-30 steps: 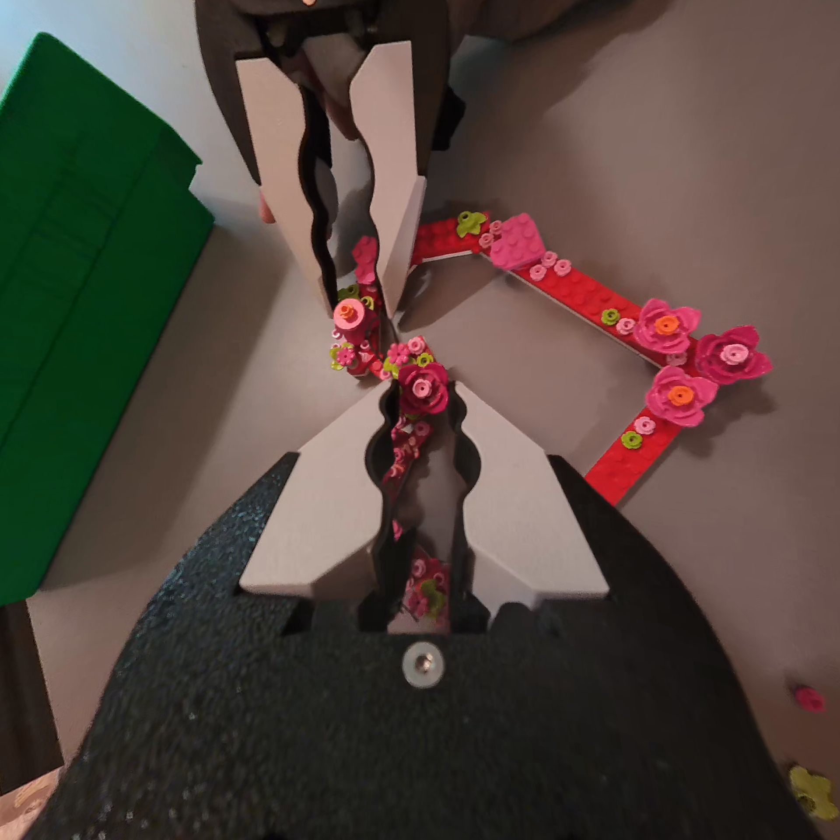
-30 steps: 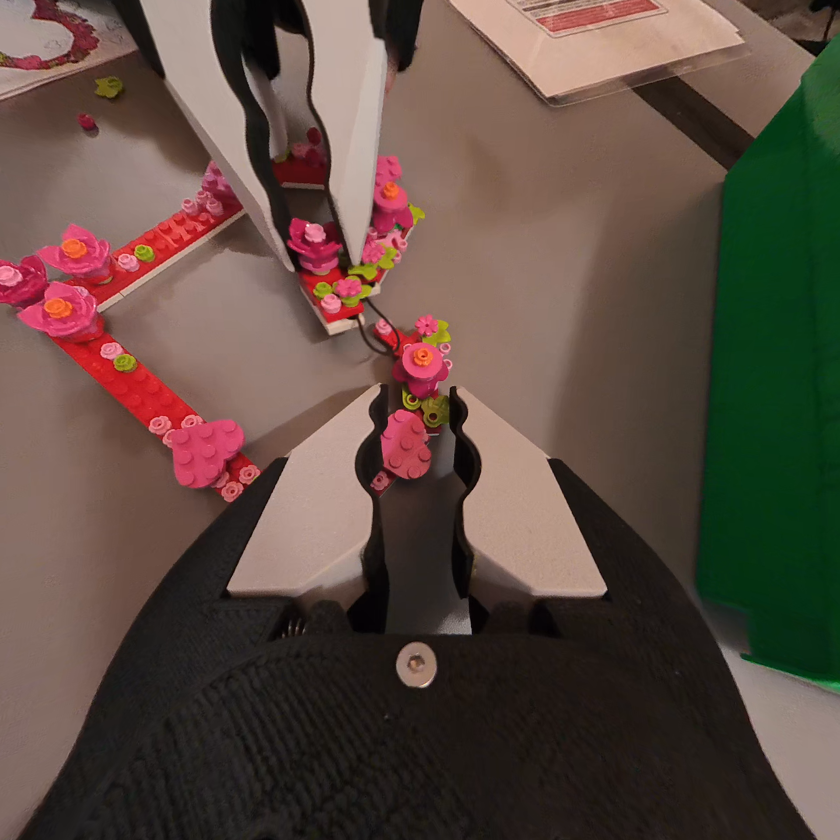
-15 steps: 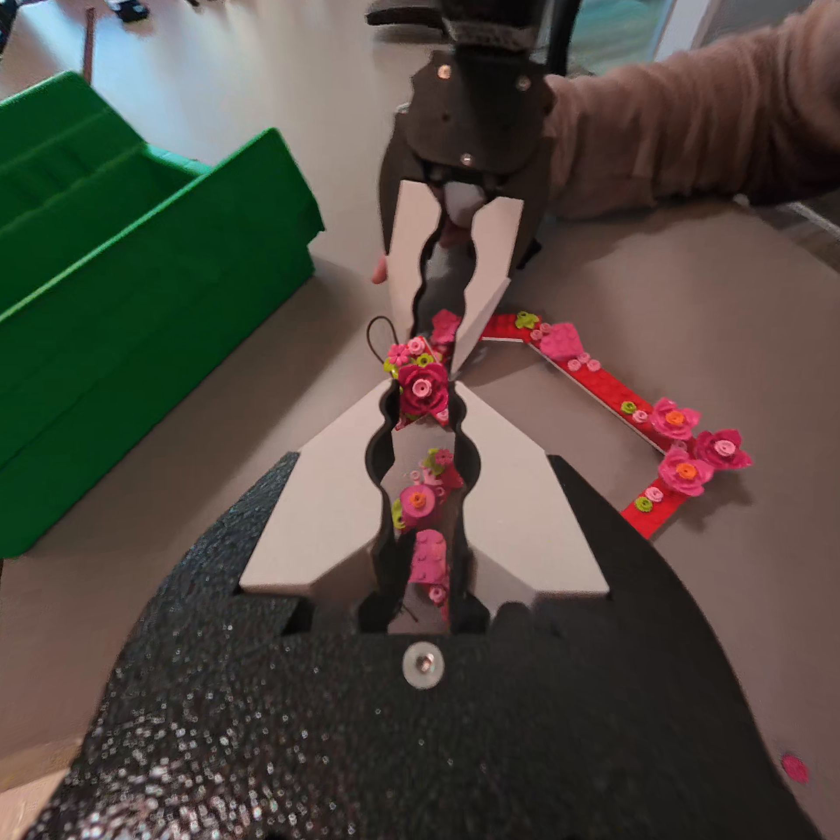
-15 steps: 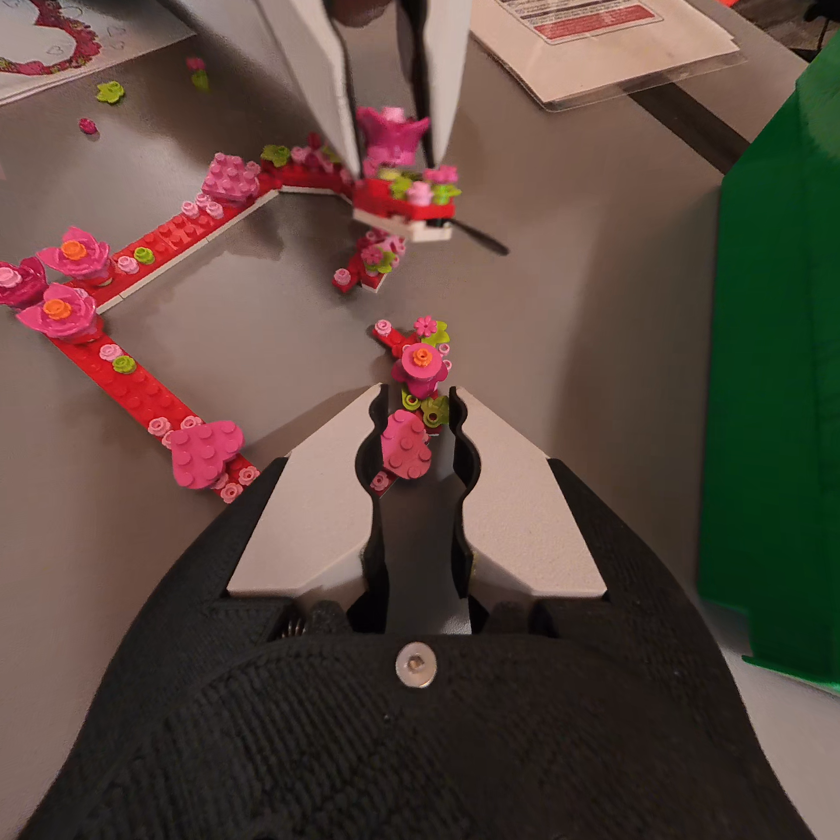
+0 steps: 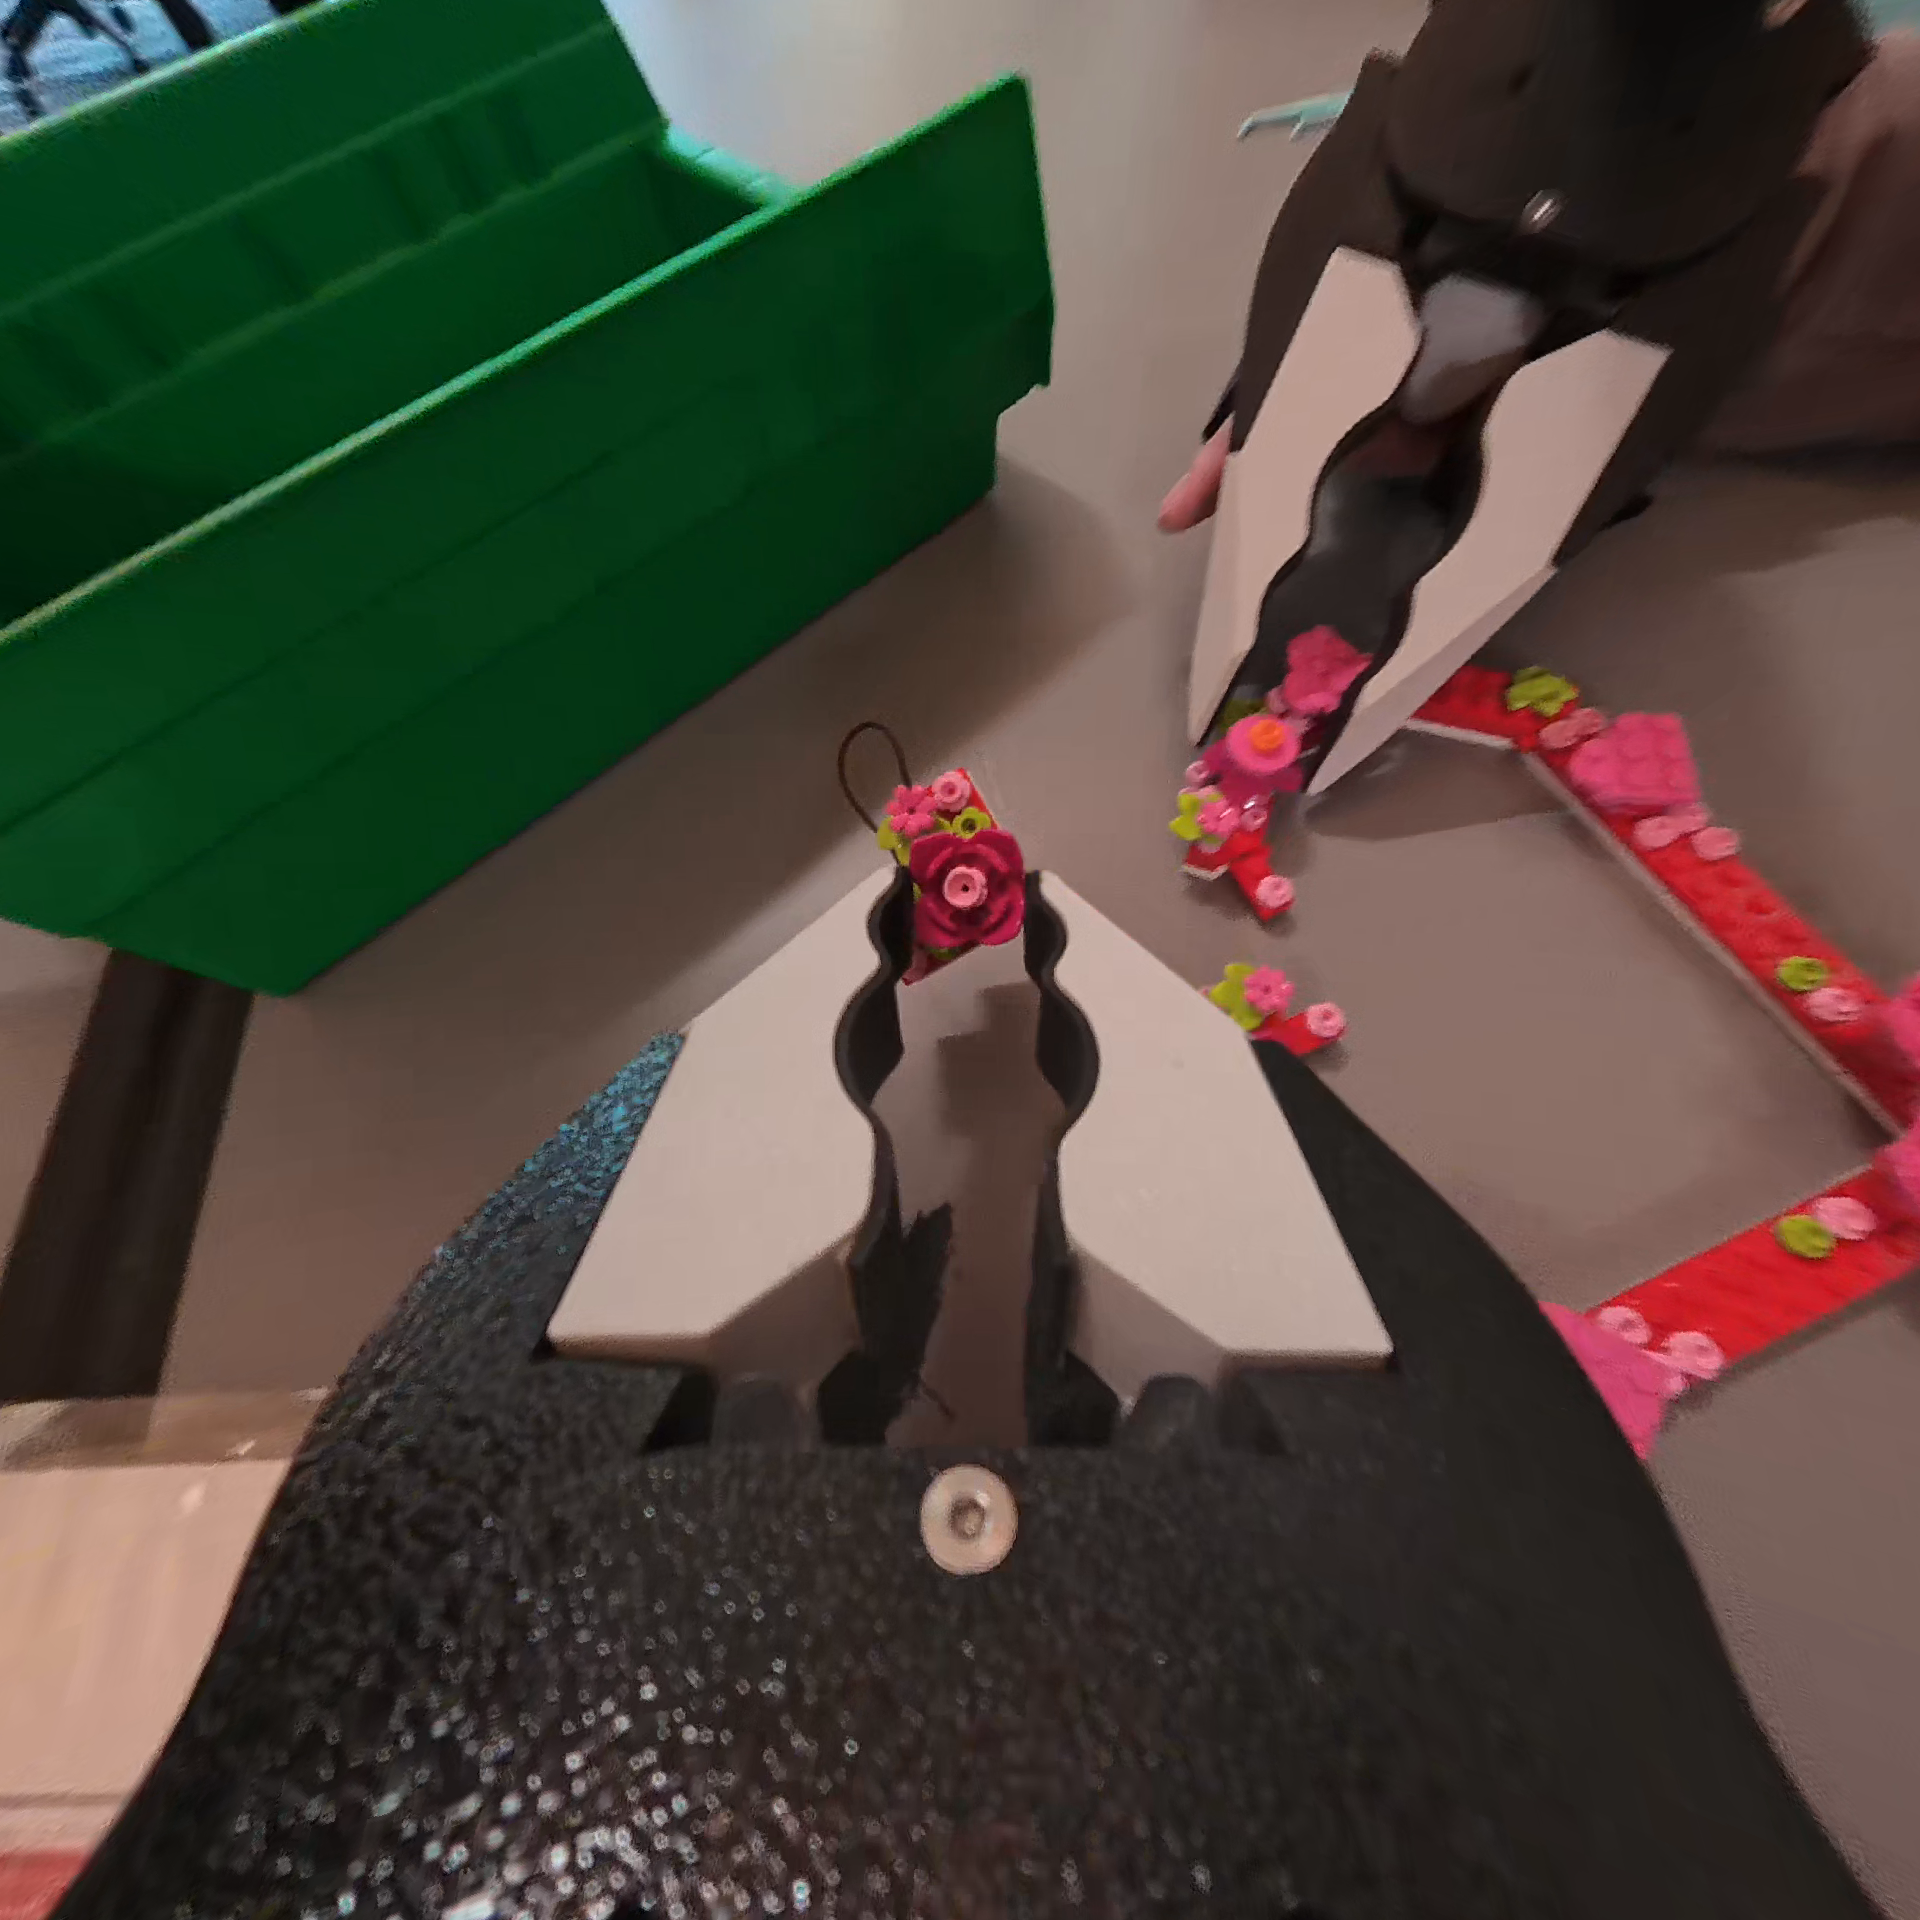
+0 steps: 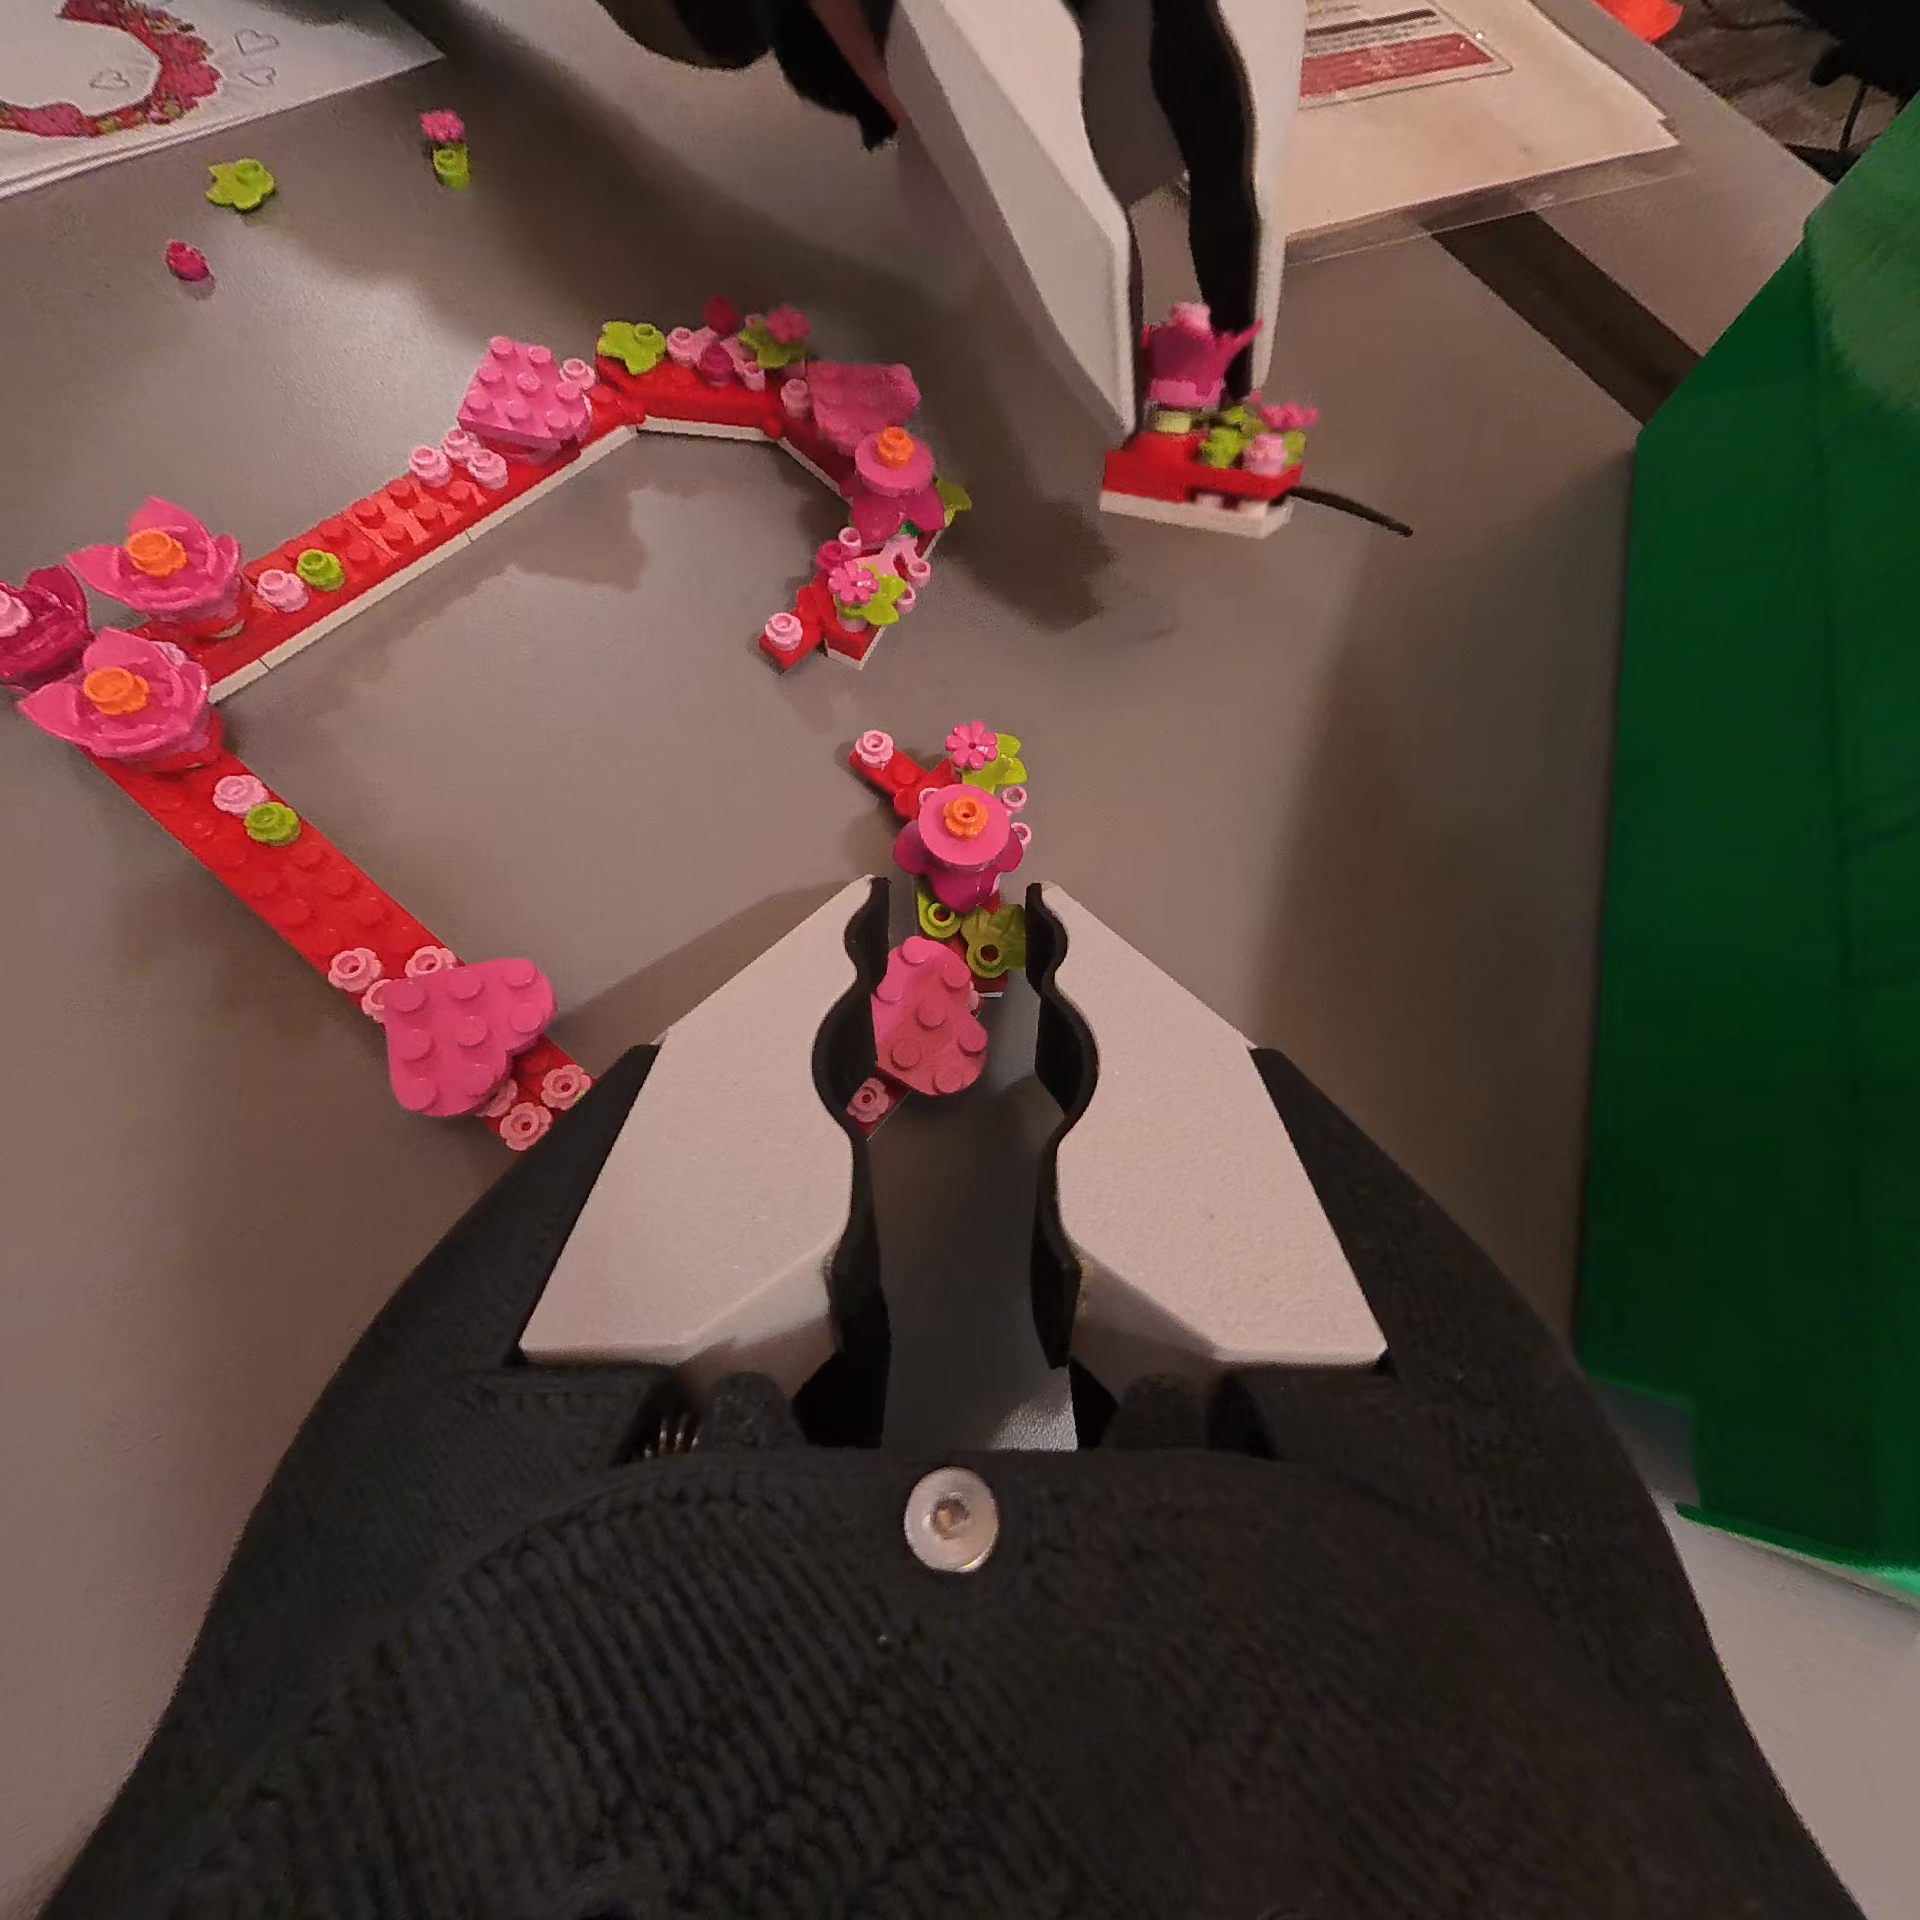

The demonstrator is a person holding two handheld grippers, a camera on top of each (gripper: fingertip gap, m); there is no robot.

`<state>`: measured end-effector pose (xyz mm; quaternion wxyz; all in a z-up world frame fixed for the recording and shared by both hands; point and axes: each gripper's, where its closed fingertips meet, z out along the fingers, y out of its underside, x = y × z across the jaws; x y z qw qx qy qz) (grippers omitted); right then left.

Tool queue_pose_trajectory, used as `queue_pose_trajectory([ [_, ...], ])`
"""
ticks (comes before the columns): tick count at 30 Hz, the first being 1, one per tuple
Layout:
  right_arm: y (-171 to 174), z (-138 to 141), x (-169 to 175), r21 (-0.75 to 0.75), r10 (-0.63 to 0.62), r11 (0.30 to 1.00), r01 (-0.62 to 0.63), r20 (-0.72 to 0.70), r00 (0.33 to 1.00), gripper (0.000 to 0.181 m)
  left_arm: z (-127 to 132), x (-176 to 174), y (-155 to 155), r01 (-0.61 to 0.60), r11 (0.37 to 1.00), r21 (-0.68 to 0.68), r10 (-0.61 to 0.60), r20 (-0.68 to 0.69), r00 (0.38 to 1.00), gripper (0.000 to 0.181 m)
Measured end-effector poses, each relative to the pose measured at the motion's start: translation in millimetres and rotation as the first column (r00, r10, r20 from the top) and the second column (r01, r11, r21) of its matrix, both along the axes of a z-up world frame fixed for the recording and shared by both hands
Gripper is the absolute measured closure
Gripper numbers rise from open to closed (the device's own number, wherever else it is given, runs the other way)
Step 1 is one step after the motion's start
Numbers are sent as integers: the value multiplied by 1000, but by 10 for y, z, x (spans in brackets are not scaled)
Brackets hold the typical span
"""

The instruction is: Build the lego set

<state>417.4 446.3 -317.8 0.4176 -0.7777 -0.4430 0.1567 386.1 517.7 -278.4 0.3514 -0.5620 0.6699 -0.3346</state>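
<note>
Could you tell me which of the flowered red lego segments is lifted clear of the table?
The segment with the dark-pink rose and black loop, pinched in the left gripper; its shadow falls on the table. The others lie flat.

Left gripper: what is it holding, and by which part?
The left gripper pinches a small red flowered Lego segment with black loop by its dark pink rose, lifted off the table.

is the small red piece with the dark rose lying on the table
No, the small red piece hangs above the grey table, gripped by its dark rose in the left gripper, with its shadow cast on the surface below.
</note>
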Motion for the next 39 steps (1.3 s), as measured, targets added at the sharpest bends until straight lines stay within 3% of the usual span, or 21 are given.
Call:
queue_pose_trajectory([
  [5,-3,0,1,1,5,1000,-5,-3,1000,157,-137,-14,89,-36,989,140,47,-80,996,163],
  [11,-15,1,-1,6,18,1000,-18,0,1000,157,-199,-28,93,-31,991,130,45,-110,993,163],
  [27,10,53,-3,23,6,1000,-6,-24,1000,160,-67,5,-165,93,985,-145,-96,-19,995,163],
  [39,13,34,2,20,5,1000,-4,-15,1000,160,-142,-13,-230,129,959,-250,-146,-47,988,163],
])
